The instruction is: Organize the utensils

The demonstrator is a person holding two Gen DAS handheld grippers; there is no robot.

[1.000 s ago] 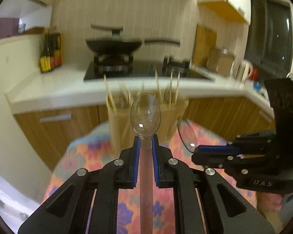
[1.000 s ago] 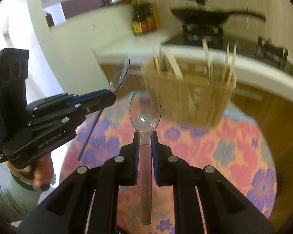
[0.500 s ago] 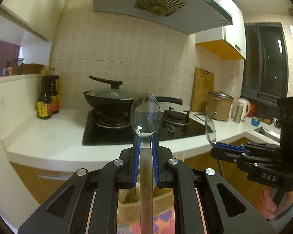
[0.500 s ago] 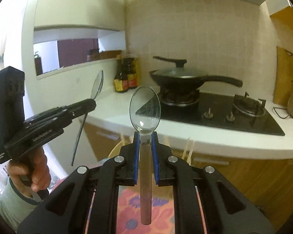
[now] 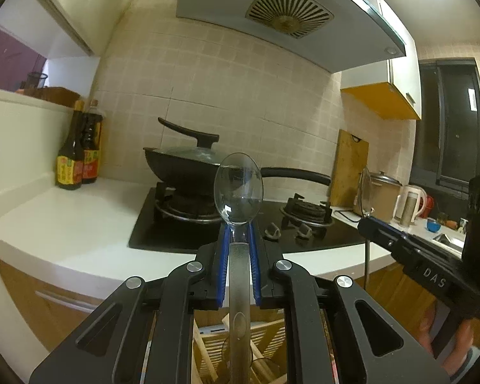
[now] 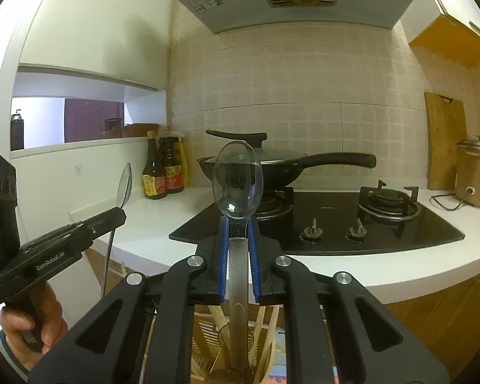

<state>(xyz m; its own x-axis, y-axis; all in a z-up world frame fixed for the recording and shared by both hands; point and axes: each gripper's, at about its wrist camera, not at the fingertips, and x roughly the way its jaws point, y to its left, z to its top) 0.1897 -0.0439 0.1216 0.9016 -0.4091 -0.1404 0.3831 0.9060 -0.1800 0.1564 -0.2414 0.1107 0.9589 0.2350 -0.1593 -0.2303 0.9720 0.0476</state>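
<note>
My left gripper (image 5: 238, 233) is shut on a clear plastic spoon (image 5: 238, 188), bowl up and handle hanging down. My right gripper (image 6: 238, 227) is shut on a second clear plastic spoon (image 6: 237, 179), held the same way. Each gripper shows in the other's view: the right one (image 5: 368, 224) at the right edge, the left one (image 6: 120, 212) at the left. A wooden utensil holder (image 5: 265, 352) with several chopsticks sits right below both grippers; it also shows in the right wrist view (image 6: 265, 329). The spoon handles hang over its top.
A white counter (image 5: 64, 224) with a black gas hob (image 6: 336, 224) runs behind. A lidded wok (image 5: 182, 166) stands on the left burner. Two sauce bottles (image 5: 78, 160) stand at the counter's left. A cutting board (image 6: 444, 144), a cooker (image 6: 475, 176) and a kettle (image 5: 411, 204) stand at the right.
Both grippers have tilted up from looking down at the holder and floral cloth to near level. The holder has dropped to the bottom of both views. Both spoons stay gripped.
</note>
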